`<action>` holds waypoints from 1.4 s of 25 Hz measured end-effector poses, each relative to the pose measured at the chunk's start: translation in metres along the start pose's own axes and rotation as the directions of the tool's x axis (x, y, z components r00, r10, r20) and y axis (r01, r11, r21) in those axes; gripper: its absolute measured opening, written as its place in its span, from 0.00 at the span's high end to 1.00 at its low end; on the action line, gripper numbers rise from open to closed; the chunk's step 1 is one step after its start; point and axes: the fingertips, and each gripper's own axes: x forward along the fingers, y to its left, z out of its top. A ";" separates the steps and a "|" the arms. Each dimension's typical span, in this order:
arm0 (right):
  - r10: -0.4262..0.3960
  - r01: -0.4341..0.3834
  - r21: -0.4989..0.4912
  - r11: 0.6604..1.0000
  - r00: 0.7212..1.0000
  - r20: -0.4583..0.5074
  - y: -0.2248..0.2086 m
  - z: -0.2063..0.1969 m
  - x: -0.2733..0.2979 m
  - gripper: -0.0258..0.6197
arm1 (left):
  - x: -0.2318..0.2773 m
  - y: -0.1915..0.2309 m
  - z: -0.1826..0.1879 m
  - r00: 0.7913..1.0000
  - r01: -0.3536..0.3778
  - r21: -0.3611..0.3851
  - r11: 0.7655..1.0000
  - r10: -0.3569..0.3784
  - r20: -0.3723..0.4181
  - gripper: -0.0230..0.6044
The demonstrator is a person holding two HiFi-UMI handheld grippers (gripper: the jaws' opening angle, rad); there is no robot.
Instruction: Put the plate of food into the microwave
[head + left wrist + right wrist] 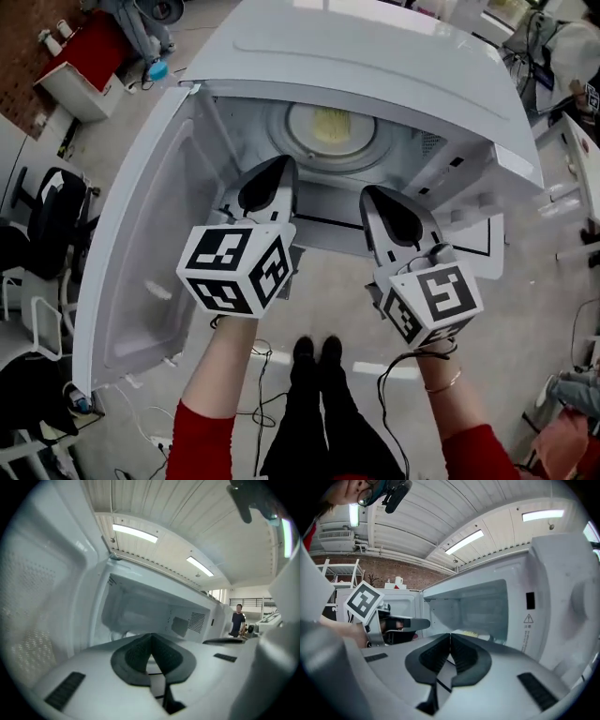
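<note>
Ahead of both grippers, deep inside the microwave (394, 66), the plate of food (330, 125) is seen, and yellow food is piled on it. The plate is set on the round glass tray (292, 150) in the middle of the white box. It is past the tips of both grippers and is not touched by either. The left gripper (284, 165) is held just in front of the opening, and its jaws are pressed together with nothing between them. The right gripper (371, 195) is held beside it, a little lower, and its jaws are also closed with nothing held. The two grippers are kept apart from each other. In the right gripper view a bit of the yellow food (471, 633) is seen just above the closed jaw tips, inside the box. To the left of the left gripper the door (141, 253) is swung wide open. Behind the grippers, red sleeves (202, 441) are worn on the person's arms, and black shoes (317, 350) are seen on the floor (337, 300) between them. Thin cables (261, 361) are laid on the floor by the shoes. Far off to the right in the left gripper view, a person (238, 619) in dark clothes is seen standing.
</note>
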 end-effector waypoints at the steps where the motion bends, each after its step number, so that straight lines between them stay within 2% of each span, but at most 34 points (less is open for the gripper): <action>1: -0.002 0.002 0.012 1.000 1.000 0.002 0.002 -0.001 -0.007 0.94 | -0.008 -0.005 -0.002 1.000 0.003 0.017 1.000 -0.002 -0.008 0.95; 4: -0.026 0.026 0.075 0.997 1.000 0.001 0.010 -0.008 -0.031 0.94 | -0.034 -0.019 -0.006 0.999 0.033 0.012 0.999 -0.033 -0.040 0.95; 11: -0.050 0.056 0.175 0.983 0.998 -0.041 0.035 -0.019 -0.105 0.94 | -0.095 -0.066 -0.021 0.984 0.129 -0.101 0.986 -0.140 -0.109 0.95; 17: -0.066 0.071 0.188 0.980 0.997 -0.033 0.051 -0.016 -0.156 0.94 | -0.134 -0.101 -0.035 0.967 0.182 -0.070 0.981 -0.191 -0.167 0.95; 24: -0.067 0.071 0.193 0.979 0.997 -0.030 0.052 -0.015 -0.188 0.94 | -0.155 -0.130 -0.037 0.974 0.184 -0.029 0.982 -0.187 -0.132 0.95; 31: -0.064 0.059 0.199 0.978 0.998 0.018 0.051 -0.007 -0.192 0.94 | -0.168 -0.146 -0.040 0.979 0.173 -0.092 0.981 -0.182 -0.095 0.95; 35: -0.040 0.028 0.177 0.984 0.997 0.063 0.058 0.005 -0.192 0.94 | -0.172 -0.149 -0.037 0.980 0.178 -0.085 0.980 -0.184 -0.081 0.95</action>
